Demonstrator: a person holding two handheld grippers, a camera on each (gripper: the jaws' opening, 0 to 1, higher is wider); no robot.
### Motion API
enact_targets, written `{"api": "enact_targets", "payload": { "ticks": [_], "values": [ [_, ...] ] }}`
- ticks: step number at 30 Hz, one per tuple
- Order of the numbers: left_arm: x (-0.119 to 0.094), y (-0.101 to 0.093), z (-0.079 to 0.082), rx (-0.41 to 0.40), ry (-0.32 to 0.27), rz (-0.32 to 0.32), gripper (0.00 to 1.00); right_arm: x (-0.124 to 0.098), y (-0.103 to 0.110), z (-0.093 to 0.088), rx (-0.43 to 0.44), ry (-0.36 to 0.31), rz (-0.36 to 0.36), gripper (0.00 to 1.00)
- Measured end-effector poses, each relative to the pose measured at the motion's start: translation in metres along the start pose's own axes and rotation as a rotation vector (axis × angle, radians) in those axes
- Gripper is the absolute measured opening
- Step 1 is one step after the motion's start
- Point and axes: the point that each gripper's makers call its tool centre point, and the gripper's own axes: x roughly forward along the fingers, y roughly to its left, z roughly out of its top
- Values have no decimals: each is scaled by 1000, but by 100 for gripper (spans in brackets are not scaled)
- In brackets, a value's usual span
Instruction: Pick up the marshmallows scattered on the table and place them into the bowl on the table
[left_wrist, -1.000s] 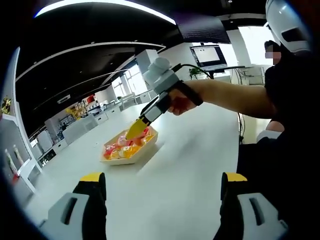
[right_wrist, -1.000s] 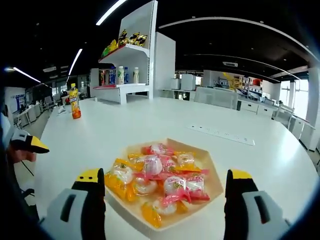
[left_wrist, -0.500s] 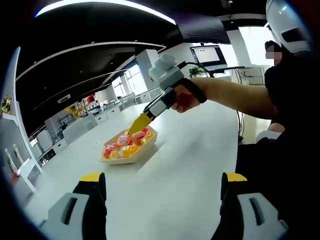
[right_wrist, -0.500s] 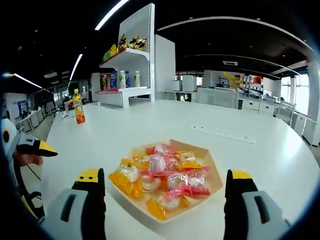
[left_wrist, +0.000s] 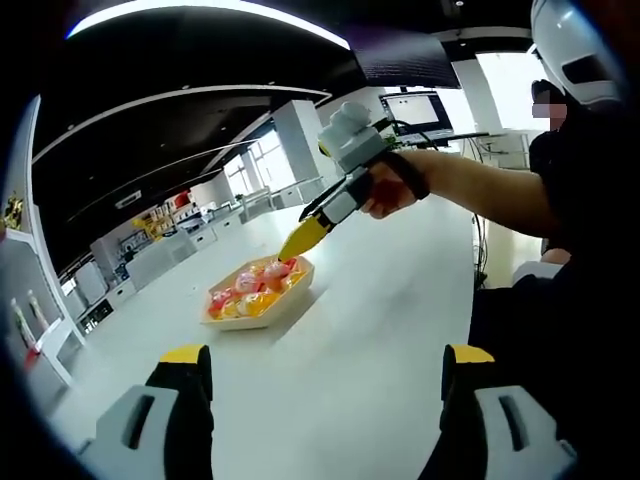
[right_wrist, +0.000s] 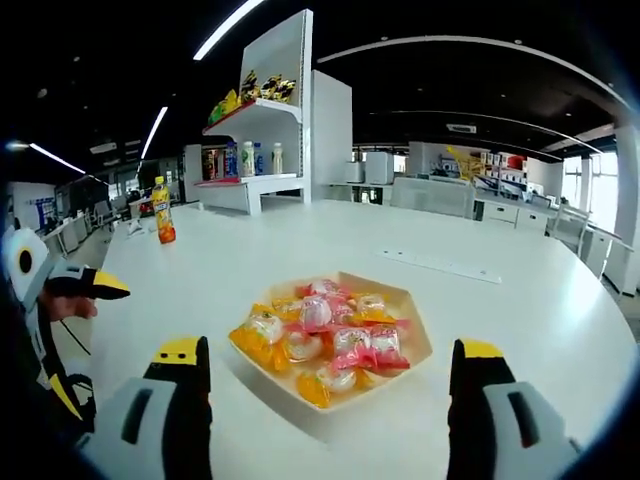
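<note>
Hovering wide-jawed: right gripper (right_wrist: 318, 385) above shallow tan bowl (right_wrist: 412, 330) heaped with wrapped pink-and-orange marshmallows (right_wrist: 320, 338); left gripper (left_wrist: 318, 390) likewise spread, over white table (left_wrist: 380, 300).

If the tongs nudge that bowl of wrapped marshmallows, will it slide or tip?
The bowl looks shallow and wide, so it probably slides rather than tips. It seems thin-walled and likely light on the smooth white table. The heaped wrapped marshmallows sit above the rim, so a few might spill.
</note>
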Motion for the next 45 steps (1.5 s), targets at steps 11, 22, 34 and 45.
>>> {"api": "enact_targets", "payload": {
  "ticks": [11,22,34,45],
  "values": [
    [-1,-3,0,2,-1,-3,94,-18,-7,-4,-7,-3,-11,96],
    [-3,-4,0,7,1,0,94,-32,-7,-4,-10,-9,-14,96],
    [-4,-3,1,12,2,3,94,-46,-11,-2,-16,-17,-23,96],
    [-5,5,3,6,-5,17,94,-62,-7,-8,-16,-7,-15,96]
  ]
}}
